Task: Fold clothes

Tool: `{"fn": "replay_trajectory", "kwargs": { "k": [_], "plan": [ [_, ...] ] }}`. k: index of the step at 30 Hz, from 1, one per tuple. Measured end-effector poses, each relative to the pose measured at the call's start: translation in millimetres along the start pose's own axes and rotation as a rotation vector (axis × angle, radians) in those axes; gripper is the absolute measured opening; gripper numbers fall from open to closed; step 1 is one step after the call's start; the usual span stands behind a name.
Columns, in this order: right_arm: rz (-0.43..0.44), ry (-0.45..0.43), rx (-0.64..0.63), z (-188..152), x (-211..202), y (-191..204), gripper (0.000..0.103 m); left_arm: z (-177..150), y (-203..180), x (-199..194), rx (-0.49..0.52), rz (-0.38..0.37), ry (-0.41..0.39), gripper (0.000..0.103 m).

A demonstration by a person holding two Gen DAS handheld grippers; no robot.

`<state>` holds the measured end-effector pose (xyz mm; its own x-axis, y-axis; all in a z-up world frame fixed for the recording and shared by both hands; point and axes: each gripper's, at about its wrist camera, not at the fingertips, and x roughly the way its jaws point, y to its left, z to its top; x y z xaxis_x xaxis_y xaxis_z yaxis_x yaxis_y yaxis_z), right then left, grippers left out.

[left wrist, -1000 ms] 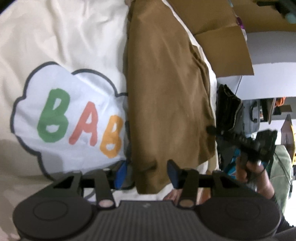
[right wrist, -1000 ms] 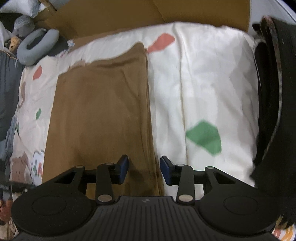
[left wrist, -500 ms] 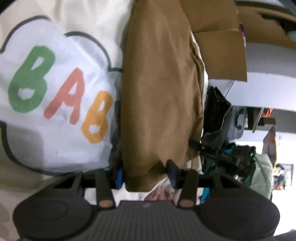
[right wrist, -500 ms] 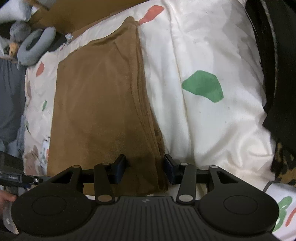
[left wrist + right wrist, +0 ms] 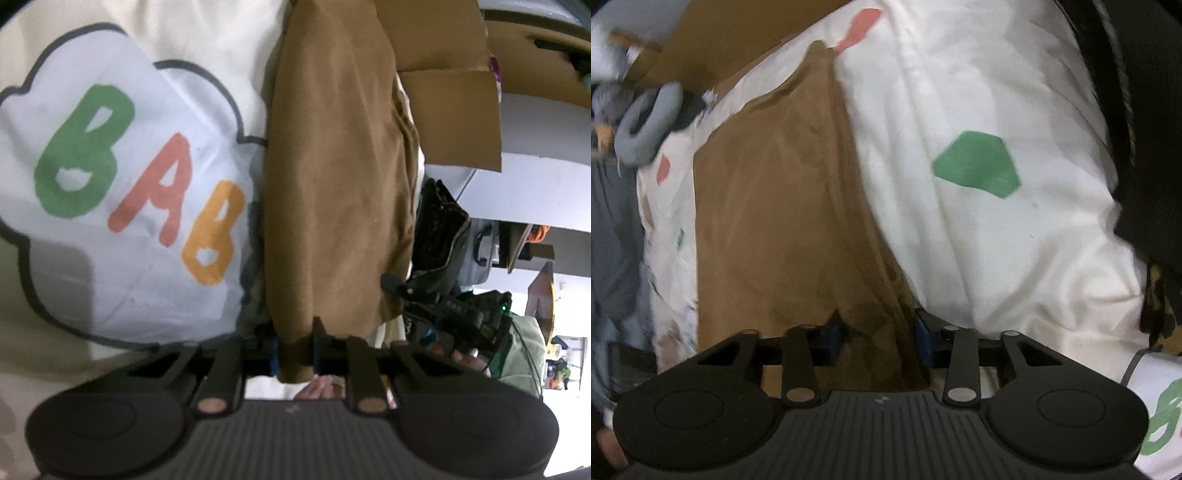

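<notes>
Your left gripper (image 5: pixel 295 350) closes on the brown garment (image 5: pixel 340 177), spread across the quilt (image 5: pixel 122 229) toward 12 o'clock; your right gripper (image 5: pixel 879 338) narrows around its 6 o'clock corner, readying a fold.

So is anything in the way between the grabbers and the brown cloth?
Nothing visible is. The left hand-held gripper is closing with the brown folded garment's corner pinched between its jaws. The right hand-held gripper is closing around its edge.
</notes>
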<state>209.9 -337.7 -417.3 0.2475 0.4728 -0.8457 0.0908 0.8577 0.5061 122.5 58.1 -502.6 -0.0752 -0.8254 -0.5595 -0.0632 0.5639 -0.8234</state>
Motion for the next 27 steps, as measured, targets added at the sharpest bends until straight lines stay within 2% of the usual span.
{"fn": "replay_trajectory", "kwargs": {
  "k": [3, 6, 11, 19, 27],
  "plan": [
    [-0.019, -0.004, -0.049, -1.4, -0.5, 12.6, 0.017, 0.8, -5.6, -5.0, 0.008, -0.005, -0.001, 0.013],
    [-0.026, -0.006, -0.070, -0.6, -5.9, 16.5, 0.014, 1.6, -12.7, -10.6, 0.018, -0.020, -0.005, 0.011],
    [-0.018, -0.004, -0.084, -2.2, -16.6, 24.9, 0.013, 2.3, -27.2, -26.3, 0.047, -0.025, -0.009, 0.010],
    [0.024, 0.027, -0.067, -13.6, -17.8, 35.3, 0.012, 10.5, -30.5, -54.9, 0.063, 0.011, -0.018, 0.010],
    [0.038, 0.059, -0.062, -27.9, -18.0, 38.7, 0.011, 5.5, -25.7, -68.9, 0.075, 0.041, 0.015, 0.009]
  ]
}}
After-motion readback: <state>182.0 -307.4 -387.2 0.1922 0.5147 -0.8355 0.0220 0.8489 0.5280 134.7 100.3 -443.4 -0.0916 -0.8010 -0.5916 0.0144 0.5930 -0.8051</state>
